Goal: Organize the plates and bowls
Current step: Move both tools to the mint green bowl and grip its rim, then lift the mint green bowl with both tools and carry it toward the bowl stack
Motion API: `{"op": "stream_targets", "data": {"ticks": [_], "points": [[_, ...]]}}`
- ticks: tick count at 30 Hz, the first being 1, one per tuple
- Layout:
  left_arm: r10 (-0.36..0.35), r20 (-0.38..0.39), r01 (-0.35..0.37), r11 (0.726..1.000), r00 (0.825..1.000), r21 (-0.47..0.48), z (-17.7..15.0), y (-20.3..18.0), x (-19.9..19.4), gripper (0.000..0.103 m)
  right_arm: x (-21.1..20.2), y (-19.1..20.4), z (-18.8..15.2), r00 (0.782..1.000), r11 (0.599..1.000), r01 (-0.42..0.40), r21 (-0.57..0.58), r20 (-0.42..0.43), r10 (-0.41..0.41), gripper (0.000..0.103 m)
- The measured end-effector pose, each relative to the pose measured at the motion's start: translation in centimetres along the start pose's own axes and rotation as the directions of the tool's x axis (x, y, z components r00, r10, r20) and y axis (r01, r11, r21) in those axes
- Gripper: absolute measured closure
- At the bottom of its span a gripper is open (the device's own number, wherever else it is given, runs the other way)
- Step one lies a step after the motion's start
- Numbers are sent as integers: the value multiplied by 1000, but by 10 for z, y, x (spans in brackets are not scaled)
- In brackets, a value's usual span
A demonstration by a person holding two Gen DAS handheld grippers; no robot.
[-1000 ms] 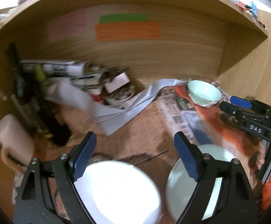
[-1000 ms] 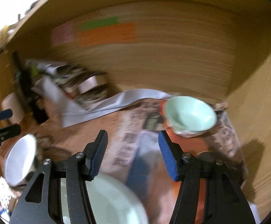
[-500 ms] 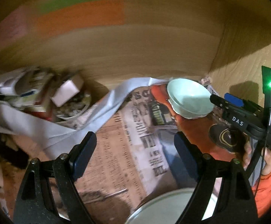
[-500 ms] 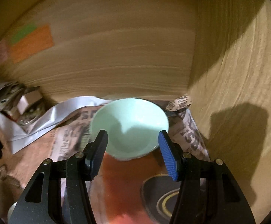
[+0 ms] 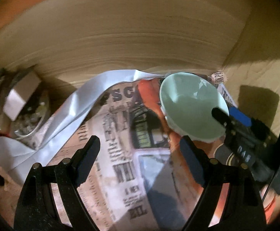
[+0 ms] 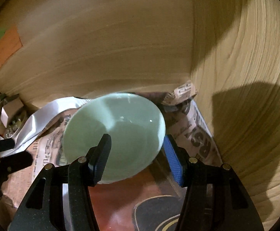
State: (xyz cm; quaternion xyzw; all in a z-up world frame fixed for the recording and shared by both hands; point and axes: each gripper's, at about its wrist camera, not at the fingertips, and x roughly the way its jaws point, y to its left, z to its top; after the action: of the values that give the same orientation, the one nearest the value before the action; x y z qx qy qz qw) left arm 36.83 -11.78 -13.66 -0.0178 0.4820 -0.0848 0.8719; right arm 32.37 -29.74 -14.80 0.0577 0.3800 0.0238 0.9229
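Pale green bowl point(image 6: 115, 132): on newspaper point(image 5: 120, 144), back right corner of wooden shelf. Right hand-held gripper point(image 6: 138, 154): straddling its near rim, not clamped. Left hand-held gripper point(image 5: 140, 157): wide, empty.

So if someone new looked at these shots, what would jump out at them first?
The pale green bowl on the newspaper, in the shelf's back right corner, stands out most. The right tool straddles its rim, one finger inside and one outside, not visibly clamped. The left tool hangs open over the newspaper beside it.
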Motion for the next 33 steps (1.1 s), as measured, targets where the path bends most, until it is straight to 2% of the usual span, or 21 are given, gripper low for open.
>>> {"op": "stream_targets", "data": {"ticks": [4, 5, 12, 13, 16, 21, 25, 29, 33], "points": [[4, 5, -4, 1000, 1000, 3, 12, -7, 12, 23, 7, -1, -1, 1000, 1000, 4, 0, -16, -4, 50], [7, 5, -7, 1000, 1000, 6, 15, -9, 15, 28, 9, -2, -2, 1000, 1000, 2, 3, -21, -2, 50], [-1, -28, 2, 1000, 1000, 26, 32, -20, 45, 48, 19, -7, -5, 999, 1000, 15, 22, -43, -14, 69], [0, -35, 1, 999, 999, 33, 33, -22, 49, 55, 20, -9, -5, 999, 999, 17, 29, -43, -16, 71], [4, -61, -1, 998, 998, 57, 36, -29, 61, 64, 21, -13, -6, 999, 999, 6, 51, -46, -3, 74], [31, -63, -25, 995, 998, 95, 41, -38, 74, 73, 24, -14, -7, 999, 999, 15, 43, -49, -13, 75], [24, -80, -14, 993, 997, 119, 46, -48, 87, 88, 24, -12, -8, 999, 999, 18, 32, -44, -17, 75], [41, -74, -30, 989, 996, 142, 44, -53, 86, 89, 23, -7, -11, 999, 999, -7, 51, -46, 10, 76], [42, -89, -30, 991, 995, 133, 40, -49, 79, 89, 22, -12, -12, 996, 994, -66, 83, -58, 71, 80]]}}
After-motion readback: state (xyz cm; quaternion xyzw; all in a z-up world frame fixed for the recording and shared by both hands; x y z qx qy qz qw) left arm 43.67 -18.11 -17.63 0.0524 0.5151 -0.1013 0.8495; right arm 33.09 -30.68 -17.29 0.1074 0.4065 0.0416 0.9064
